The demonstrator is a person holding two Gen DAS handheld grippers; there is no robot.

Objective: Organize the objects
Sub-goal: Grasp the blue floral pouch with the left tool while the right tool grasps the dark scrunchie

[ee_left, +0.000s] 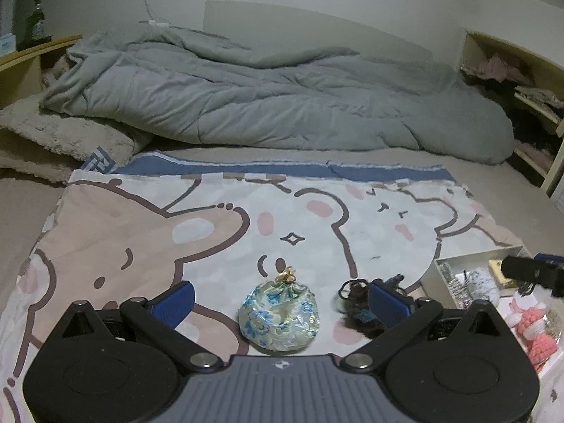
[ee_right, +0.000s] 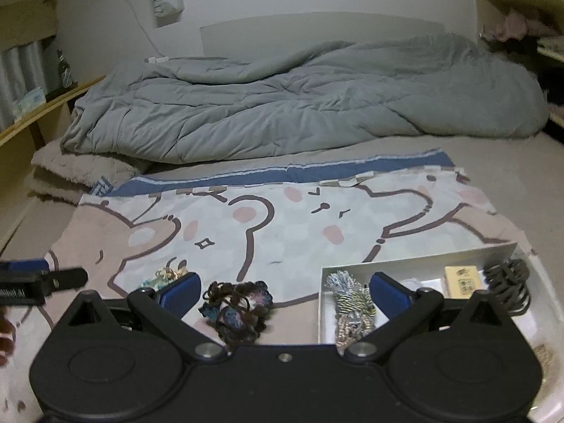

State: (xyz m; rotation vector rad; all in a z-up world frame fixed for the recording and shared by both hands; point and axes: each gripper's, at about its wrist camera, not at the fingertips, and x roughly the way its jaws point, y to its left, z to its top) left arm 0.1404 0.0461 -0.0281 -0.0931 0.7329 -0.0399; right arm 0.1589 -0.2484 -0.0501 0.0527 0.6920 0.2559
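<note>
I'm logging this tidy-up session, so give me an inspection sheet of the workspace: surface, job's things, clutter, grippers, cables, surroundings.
Surface: cartoon-print cloth spread flat on a bed.
Job's things: floral pouch on the cloth, between the left fingers; dark crochet piece on the cloth, between the right fingers; white tray holding a yarn bundle, a small tan box and a dark coil.
Clutter: pink crochet toy beside the tray.
Grippers: left gripper open, empty; right gripper open, empty.
Cables: white cable running down the wall.
Surroundings: grey duvet, bottle on a shelf.
</note>
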